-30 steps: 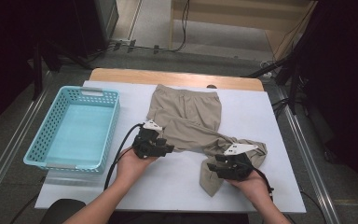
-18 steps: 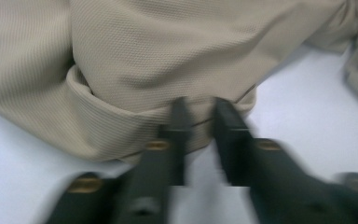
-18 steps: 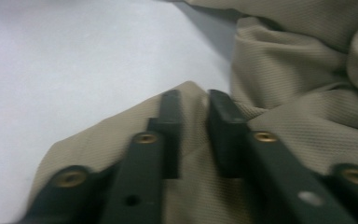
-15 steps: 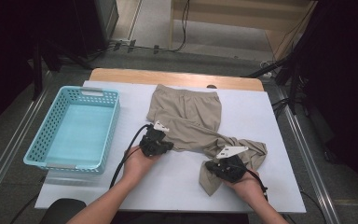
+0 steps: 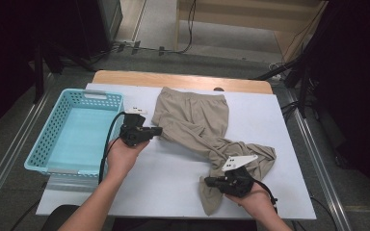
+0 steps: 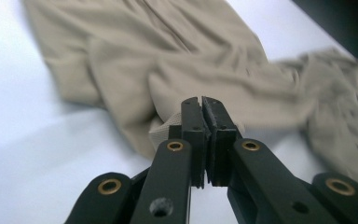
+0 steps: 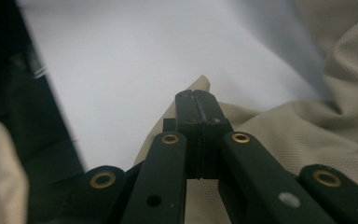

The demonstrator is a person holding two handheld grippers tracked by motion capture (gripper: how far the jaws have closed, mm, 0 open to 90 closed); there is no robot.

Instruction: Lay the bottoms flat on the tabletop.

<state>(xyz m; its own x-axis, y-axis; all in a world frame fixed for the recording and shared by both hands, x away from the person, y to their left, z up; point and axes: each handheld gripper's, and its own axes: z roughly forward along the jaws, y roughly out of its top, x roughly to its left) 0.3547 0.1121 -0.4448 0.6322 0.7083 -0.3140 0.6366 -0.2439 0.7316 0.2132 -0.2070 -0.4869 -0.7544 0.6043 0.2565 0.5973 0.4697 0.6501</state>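
Trousers [image 5: 197,122]: soft, light, limp cloth, likely to sag and drag unless taken at hems or edges. Lay spread across the white desk [image 5: 173,178], waistband at the far side, legs trailing toward the near right corner, basket [image 5: 53,139] just to the left. Left gripper [image 5: 156,130] pinched shut on the trousers' left edge, fabric bunched between its pads [image 6: 193,123]. Right gripper [image 5: 207,181] clamped on the leg end near the desk's front, cloth squeezed flat between its pads [image 7: 186,109].
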